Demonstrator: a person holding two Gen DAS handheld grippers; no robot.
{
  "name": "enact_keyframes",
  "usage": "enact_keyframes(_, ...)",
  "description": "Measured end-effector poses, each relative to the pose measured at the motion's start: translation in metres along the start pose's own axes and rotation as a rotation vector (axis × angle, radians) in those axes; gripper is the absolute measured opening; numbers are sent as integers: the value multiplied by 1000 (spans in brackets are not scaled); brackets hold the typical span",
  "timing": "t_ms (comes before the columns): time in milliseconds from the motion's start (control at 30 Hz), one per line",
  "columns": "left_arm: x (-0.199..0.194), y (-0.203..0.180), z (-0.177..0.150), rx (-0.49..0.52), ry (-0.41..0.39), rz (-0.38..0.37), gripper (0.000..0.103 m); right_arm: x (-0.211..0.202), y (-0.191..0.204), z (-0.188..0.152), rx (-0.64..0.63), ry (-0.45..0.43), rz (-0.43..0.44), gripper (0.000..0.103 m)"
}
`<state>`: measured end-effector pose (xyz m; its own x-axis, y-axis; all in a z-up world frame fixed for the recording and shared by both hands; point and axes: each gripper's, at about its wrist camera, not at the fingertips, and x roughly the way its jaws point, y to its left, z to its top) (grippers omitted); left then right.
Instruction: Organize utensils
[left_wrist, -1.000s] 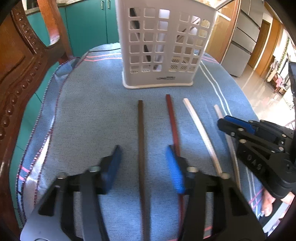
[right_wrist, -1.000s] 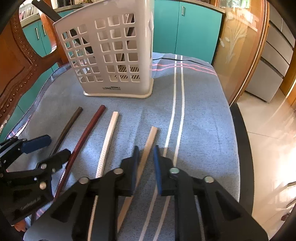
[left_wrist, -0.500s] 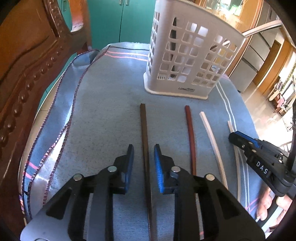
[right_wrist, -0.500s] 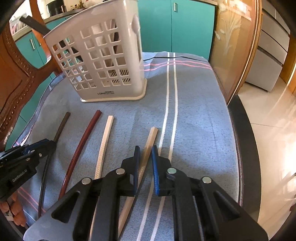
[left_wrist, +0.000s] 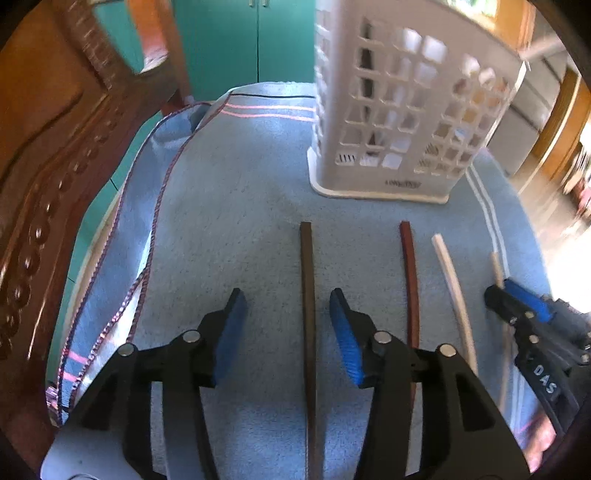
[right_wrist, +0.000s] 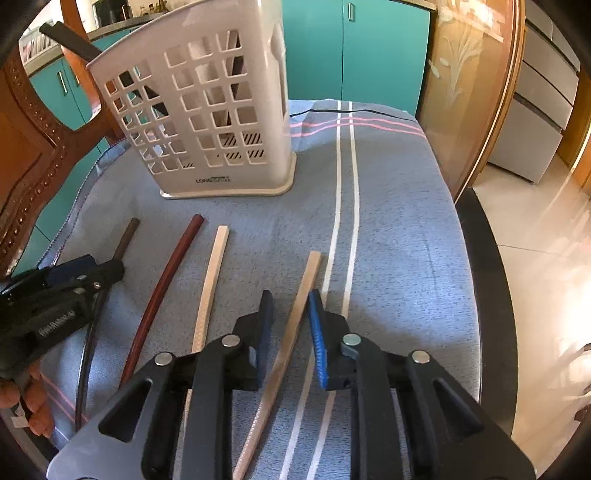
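Surface (right_wrist: 399, 221): blue striped cloth, teal cabinets behind. White lattice basket (right_wrist: 207, 122) upright at the far side, holding one dark utensil, contents otherwise obscured. Four chopsticks lie before it. Left tool (left_wrist: 284, 325) spread astride the dark brown chopstick (left_wrist: 307, 295); right tool (right_wrist: 290, 325) slightly parted around the tan chopstick (right_wrist: 295, 325), contact unclear.

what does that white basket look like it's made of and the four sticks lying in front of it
The basket looks like molded plastic: matte off-white, with a grid of square holes. The dark brown stick and reddish-brown stick look like smooth lacquered wood or plastic; it is hard to tell which. The white stick and tan stick show a fine textured pattern, perhaps melamine or bamboo.
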<state>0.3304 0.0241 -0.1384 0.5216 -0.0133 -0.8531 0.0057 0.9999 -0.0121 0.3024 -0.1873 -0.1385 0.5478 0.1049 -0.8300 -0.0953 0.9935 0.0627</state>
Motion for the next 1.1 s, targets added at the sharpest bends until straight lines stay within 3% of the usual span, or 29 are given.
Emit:
enact_keyframes(467, 2, -2, 0, 1, 3, 15, 63, 3, 10, -1, -21, -18, -37, 30)
enact_keyframes(1100, 2, -5, 0, 5, -9, 31, 67, 3, 14, -3, -41, -15, -28, 39)
